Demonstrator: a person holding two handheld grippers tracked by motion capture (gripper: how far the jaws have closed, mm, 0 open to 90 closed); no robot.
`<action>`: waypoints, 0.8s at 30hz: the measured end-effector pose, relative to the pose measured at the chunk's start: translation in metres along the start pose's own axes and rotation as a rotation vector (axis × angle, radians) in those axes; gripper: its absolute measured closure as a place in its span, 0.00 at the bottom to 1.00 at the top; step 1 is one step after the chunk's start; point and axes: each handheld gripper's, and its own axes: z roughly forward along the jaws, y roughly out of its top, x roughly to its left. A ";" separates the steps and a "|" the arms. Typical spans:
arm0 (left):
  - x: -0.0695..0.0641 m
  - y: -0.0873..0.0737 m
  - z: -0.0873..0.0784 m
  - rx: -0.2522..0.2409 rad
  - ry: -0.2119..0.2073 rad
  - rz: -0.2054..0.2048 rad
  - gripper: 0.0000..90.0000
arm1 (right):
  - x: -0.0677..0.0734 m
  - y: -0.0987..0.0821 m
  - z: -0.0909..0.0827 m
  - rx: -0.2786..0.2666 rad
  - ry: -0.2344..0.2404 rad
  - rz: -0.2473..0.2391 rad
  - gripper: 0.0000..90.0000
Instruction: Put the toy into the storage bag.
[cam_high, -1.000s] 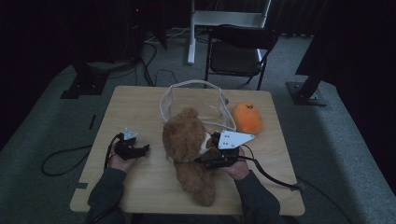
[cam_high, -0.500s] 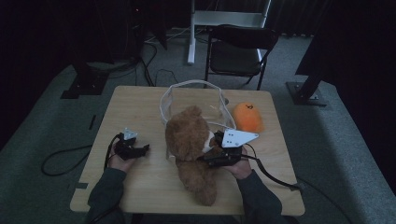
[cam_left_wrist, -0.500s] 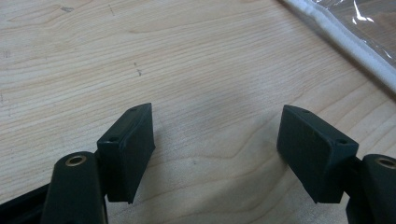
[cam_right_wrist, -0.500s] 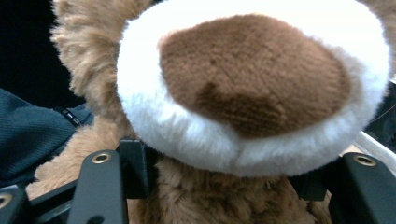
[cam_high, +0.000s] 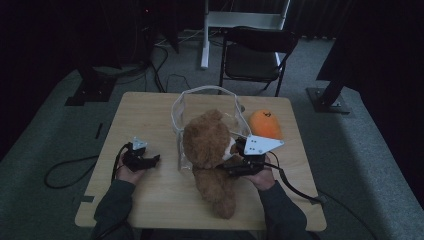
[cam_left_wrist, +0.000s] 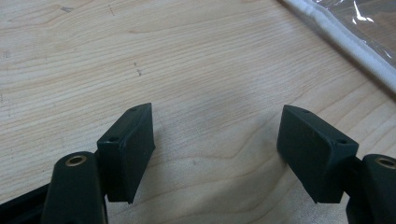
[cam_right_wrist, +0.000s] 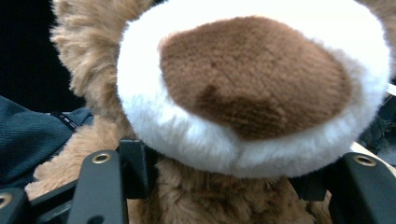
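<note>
Teddy bear (cam_high: 210, 155) leans at clear bag's (cam_high: 200, 107) mouth, clamped by right tongs (cam_high: 235, 167); left tongs (cam_left_wrist: 215, 154) gape empty.

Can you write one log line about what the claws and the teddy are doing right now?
right claw: around teddy bear, below its muzzle | left claw: open, holding nothing, over table | clear bag: behind bear | orange plush: untouched

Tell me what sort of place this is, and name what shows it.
Probably a lab or studio set up for recording, not a home: dark curtains surround a lone wooden table on grey carpet, cables trail across the floor, and metal stand bases flank a folding chair.
</note>
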 end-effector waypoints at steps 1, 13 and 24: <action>0.000 0.000 0.000 0.000 0.000 0.000 0.31 | 0.000 0.000 0.000 -0.001 0.000 -0.001 0.41; 0.000 0.000 0.000 0.000 0.000 0.000 0.31 | 0.000 0.003 -0.010 -0.018 -0.010 0.004 0.41; 0.000 0.000 0.000 -0.001 0.000 -0.001 0.31 | 0.001 0.009 -0.019 -0.039 -0.024 0.006 0.41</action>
